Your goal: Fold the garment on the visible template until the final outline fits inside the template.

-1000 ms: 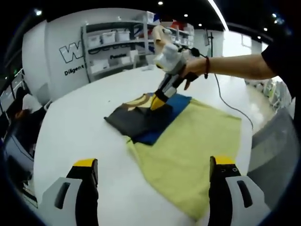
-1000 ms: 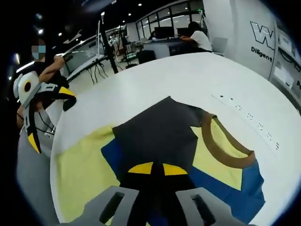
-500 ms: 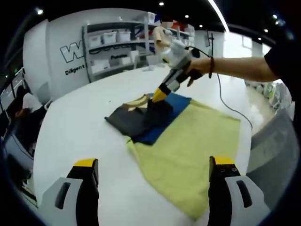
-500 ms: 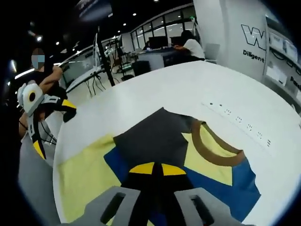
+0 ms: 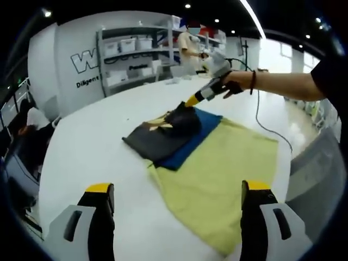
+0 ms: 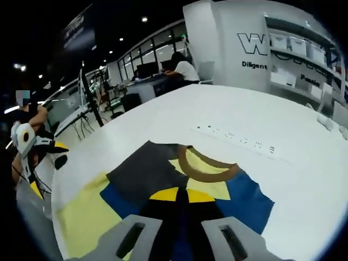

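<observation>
The garment (image 5: pixel 163 137) lies on the round white table (image 5: pixel 92 136), partly over the yellow template cloth (image 5: pixel 223 174). It is dark grey and blue, with a yellow chest and a brown collar (image 6: pixel 206 172). In the left gripper view, my right gripper (image 5: pixel 191 102) is shut on a dark fold of the garment and holds that fold slightly off the table. Its own view has the yellow tips (image 6: pixel 177 194) pressed together with dark cloth between them. My left gripper (image 5: pixel 178 187) hovers open over the near edge of the template, holding nothing. It also appears far left in the right gripper view (image 6: pixel 48 167).
A cable (image 5: pixel 267 124) trails across the table behind the template. A row of small marks (image 6: pixel 239 142) runs along the table beyond the collar. Shelves with bins (image 5: pixel 128 49) stand at the back. A person sits at a desk (image 6: pixel 185 68) far off.
My right gripper has risen and drawn back from the garment's middle, pulling the dark fold up and toward the collar side. The left gripper has stayed where it was.
</observation>
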`<action>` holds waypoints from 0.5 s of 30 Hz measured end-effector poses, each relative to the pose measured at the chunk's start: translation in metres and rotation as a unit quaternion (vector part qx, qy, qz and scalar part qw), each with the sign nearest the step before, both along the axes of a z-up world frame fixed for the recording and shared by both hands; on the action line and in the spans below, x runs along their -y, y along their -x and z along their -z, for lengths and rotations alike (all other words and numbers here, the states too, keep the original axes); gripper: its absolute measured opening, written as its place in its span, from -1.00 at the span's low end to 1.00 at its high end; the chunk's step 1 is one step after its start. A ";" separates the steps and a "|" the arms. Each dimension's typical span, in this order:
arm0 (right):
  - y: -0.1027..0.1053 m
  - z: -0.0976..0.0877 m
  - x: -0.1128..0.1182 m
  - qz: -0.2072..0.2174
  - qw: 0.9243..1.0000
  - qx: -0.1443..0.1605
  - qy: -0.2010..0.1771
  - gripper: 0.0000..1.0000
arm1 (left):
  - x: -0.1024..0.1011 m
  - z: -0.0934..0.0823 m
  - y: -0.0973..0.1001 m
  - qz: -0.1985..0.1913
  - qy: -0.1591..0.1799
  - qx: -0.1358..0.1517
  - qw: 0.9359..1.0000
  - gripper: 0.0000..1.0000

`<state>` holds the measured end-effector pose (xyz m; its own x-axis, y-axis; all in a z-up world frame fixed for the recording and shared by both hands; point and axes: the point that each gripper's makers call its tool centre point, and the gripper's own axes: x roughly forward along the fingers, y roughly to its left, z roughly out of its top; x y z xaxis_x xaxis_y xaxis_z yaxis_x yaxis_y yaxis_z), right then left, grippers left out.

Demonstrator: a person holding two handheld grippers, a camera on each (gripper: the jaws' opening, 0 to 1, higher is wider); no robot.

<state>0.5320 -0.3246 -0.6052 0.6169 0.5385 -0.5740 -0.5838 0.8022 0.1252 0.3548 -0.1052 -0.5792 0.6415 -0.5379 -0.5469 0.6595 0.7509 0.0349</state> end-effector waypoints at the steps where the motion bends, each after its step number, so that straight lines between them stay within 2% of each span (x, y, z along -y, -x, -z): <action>1: 0.000 0.001 0.006 0.010 1.000 0.004 0.007 -1.00 | 0.000 0.000 0.000 -0.001 0.002 -0.001 1.000 0.87; 5: 0.001 0.002 0.029 0.070 0.997 0.015 -0.003 -1.00 | 0.003 -0.002 0.000 0.002 0.005 0.002 1.000 0.87; 7: 0.005 0.006 0.039 0.090 0.996 0.020 0.011 -1.00 | 0.005 -0.003 0.000 0.004 0.006 0.002 1.000 0.87; 10: 0.012 0.014 0.047 0.099 0.994 0.021 0.039 -1.00 | 0.007 -0.003 0.001 0.007 0.005 0.002 1.000 0.87; 13: 0.017 0.018 0.049 0.107 0.993 0.024 0.050 -1.00 | 0.008 -0.005 0.001 0.009 0.006 0.004 1.000 0.87; 15: 0.023 0.023 0.055 0.112 0.990 0.022 0.079 -1.00 | 0.008 -0.007 0.001 0.010 0.007 0.005 1.000 0.87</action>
